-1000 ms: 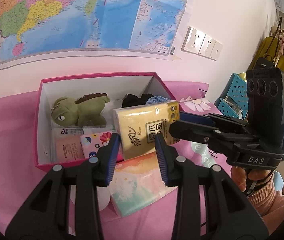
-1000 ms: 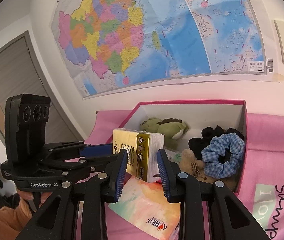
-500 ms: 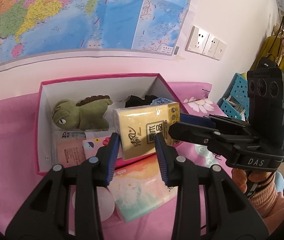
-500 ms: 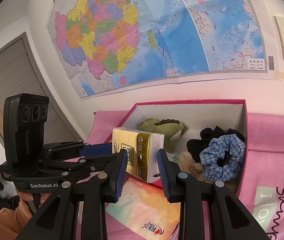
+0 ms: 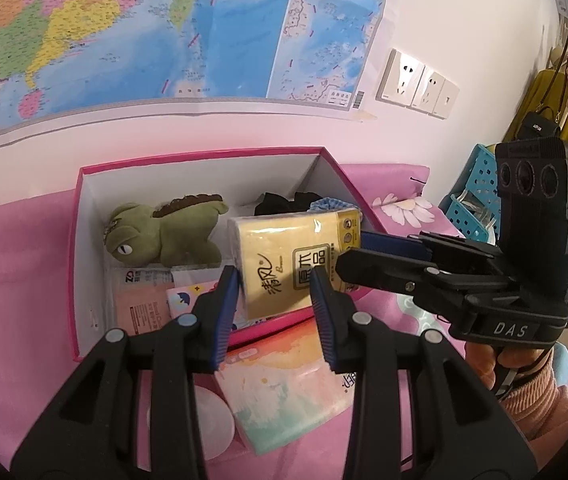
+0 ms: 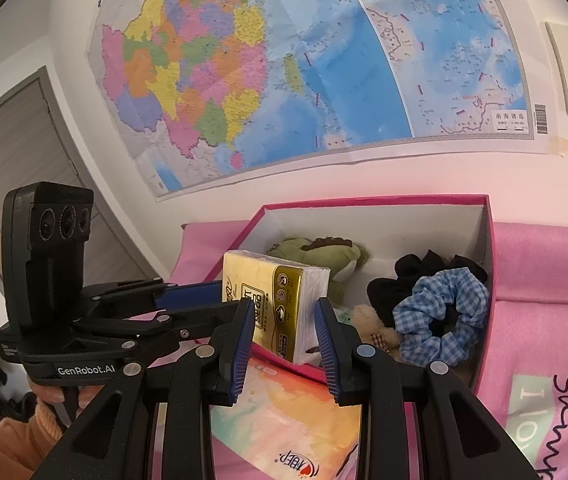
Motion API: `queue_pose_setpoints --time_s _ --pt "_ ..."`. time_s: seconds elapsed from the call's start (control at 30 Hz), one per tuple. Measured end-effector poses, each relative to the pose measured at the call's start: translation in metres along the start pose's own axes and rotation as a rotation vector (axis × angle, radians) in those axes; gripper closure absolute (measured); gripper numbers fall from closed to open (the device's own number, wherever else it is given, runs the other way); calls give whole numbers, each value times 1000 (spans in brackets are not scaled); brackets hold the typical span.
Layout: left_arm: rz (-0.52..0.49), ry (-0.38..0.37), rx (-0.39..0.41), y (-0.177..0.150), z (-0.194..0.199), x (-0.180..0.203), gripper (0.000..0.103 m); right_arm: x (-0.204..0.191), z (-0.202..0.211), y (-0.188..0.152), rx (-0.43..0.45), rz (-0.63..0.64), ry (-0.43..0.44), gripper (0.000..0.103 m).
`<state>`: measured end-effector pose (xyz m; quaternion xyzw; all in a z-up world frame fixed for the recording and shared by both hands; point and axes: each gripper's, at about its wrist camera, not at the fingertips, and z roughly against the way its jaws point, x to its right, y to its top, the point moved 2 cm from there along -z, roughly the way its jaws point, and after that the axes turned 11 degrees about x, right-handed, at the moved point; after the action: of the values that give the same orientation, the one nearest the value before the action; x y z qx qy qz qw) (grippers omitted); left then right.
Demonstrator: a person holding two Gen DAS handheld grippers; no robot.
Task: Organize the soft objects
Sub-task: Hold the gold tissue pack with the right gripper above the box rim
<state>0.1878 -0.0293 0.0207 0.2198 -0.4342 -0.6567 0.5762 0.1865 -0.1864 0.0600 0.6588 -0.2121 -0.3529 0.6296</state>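
Observation:
A yellow tissue pack point(image 5: 290, 258) point(image 6: 276, 300) is held above the front of a pink box point(image 5: 84, 184) point(image 6: 490, 232). Both grippers clamp it: my left gripper point(image 5: 275, 286) from the near side, my right gripper point(image 6: 284, 320) from the right end; it also shows in the left wrist view point(image 5: 356, 252). Inside the box lie a green plush dinosaur point(image 5: 156, 236) point(image 6: 316, 252), a blue checked scrunchie point(image 6: 440, 316), a black scrunchie point(image 6: 412, 268), a small brown bear point(image 6: 372, 324) and flat tissue packets point(image 5: 140, 304).
A pastel tissue pack point(image 5: 284, 396) point(image 6: 284, 428) lies on the pink cloth point(image 5: 12, 264) before the box, beside a white round pad point(image 5: 208, 416). A map point(image 5: 164, 28) covers the wall behind. Blue baskets point(image 5: 468, 200) stand at the right.
Both grippers have carried the yellow tissue pack a little further over the box's front edge. Both grips are unchanged.

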Motion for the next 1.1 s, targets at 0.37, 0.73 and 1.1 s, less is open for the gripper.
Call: queue_pose_setpoints --time_s 0.37,0.73,1.1 --pt "7 10 -15 0 -7 -3 65 1 -2 1 -6 -6 -4 72" --pt "8 15 -27 2 -14 -4 65 6 -8 2 -12 -16 -10 72" --pt "11 27 -43 3 -20 -6 65 9 -14 4 -22 -23 -14 72"
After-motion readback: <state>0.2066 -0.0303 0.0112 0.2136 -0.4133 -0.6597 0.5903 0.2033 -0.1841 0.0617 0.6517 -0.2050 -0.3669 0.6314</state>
